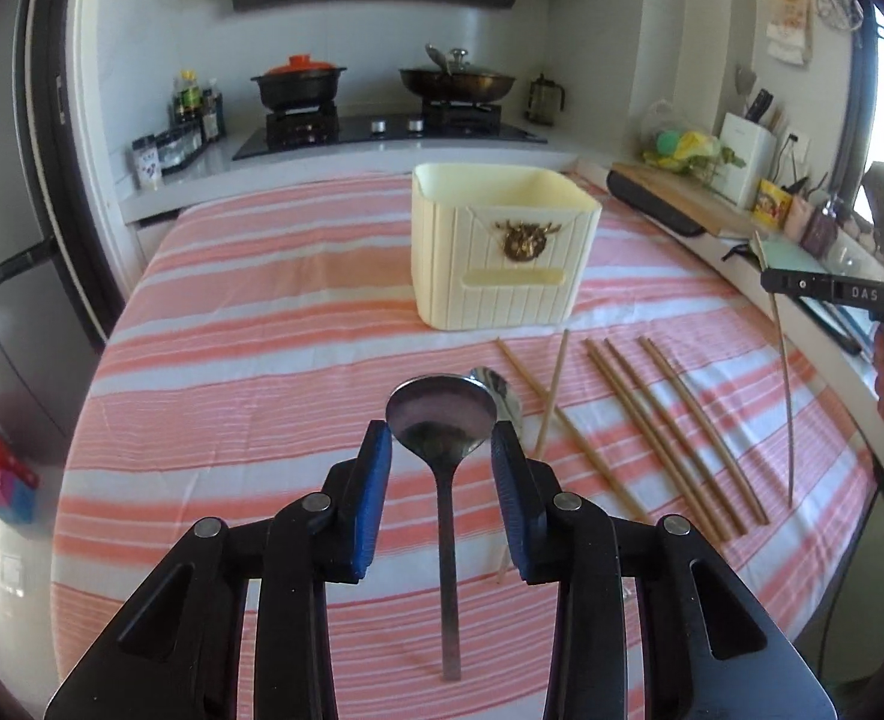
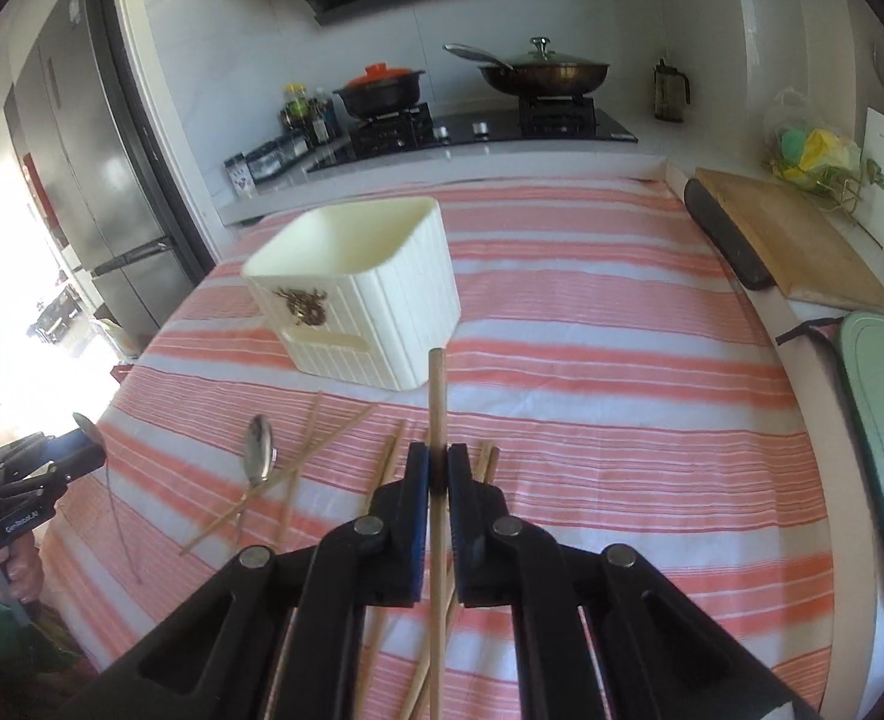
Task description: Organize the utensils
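My left gripper (image 1: 442, 438) is shut on the bowl of a steel spoon (image 1: 442, 411), held above the striped cloth with its handle hanging down. My right gripper (image 2: 438, 468) is shut on one wooden chopstick (image 2: 437, 396), lifted and pointing toward the cream utensil box (image 2: 357, 288). The box (image 1: 502, 246) stands open-topped mid-table. A second spoon (image 2: 260, 450) lies on the cloth among crossed chopsticks (image 2: 309, 456). Several more chopsticks (image 1: 670, 432) lie to the right of the held spoon. The right gripper with its chopstick also shows in the left wrist view (image 1: 769, 282).
The striped cloth (image 1: 261, 324) covers the table. A cutting board (image 2: 790, 240) and a green tray (image 2: 880, 420) lie along the right edge. A stove with a pot (image 1: 297, 84) and a pan (image 1: 457, 81) stands behind. A fridge (image 2: 99, 180) is at the left.
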{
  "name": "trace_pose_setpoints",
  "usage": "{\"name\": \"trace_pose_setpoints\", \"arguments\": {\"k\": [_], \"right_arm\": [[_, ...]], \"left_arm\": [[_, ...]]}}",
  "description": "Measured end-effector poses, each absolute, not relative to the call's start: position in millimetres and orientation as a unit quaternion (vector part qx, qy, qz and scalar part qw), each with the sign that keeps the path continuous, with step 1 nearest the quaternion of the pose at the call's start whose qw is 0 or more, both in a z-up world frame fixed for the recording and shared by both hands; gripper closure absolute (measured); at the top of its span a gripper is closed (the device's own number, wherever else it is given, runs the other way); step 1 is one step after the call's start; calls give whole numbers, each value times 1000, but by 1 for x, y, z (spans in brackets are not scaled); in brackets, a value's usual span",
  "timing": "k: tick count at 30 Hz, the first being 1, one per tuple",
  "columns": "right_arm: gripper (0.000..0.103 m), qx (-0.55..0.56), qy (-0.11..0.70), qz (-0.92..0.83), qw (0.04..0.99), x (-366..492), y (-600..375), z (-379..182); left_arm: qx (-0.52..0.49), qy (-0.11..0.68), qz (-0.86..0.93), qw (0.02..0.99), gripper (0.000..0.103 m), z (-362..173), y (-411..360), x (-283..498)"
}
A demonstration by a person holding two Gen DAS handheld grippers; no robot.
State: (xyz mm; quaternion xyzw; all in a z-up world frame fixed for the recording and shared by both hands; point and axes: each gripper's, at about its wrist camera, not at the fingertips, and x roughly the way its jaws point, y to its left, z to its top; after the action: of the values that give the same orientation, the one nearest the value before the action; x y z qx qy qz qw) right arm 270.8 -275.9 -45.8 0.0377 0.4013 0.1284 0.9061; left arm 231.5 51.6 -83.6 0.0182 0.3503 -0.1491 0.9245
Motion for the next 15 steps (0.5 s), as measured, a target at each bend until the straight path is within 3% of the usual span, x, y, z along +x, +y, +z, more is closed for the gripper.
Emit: {"name": "trace_pose_setpoints", "arguments": {"k": [3,4,5,9,15], "right_arm": [[97,44,377,137,915,245,-275,-30],[97,48,371,139,917,237,-275,-25],[97,50,365,141,919,232,-274,-21],[97,45,341,145,928,214,-267,-6],[97,55,322,148,934,200,-272,6]], "left_arm": [[10,334,-153,930,70,-74,52,222],[9,329,-152,932,81,-71,52,219],[6,329,-157,931,100,-69,51,218],[2,315,-162,935,100,-62,51,213],[23,356,-159,921,100,-83,47,229]]}}
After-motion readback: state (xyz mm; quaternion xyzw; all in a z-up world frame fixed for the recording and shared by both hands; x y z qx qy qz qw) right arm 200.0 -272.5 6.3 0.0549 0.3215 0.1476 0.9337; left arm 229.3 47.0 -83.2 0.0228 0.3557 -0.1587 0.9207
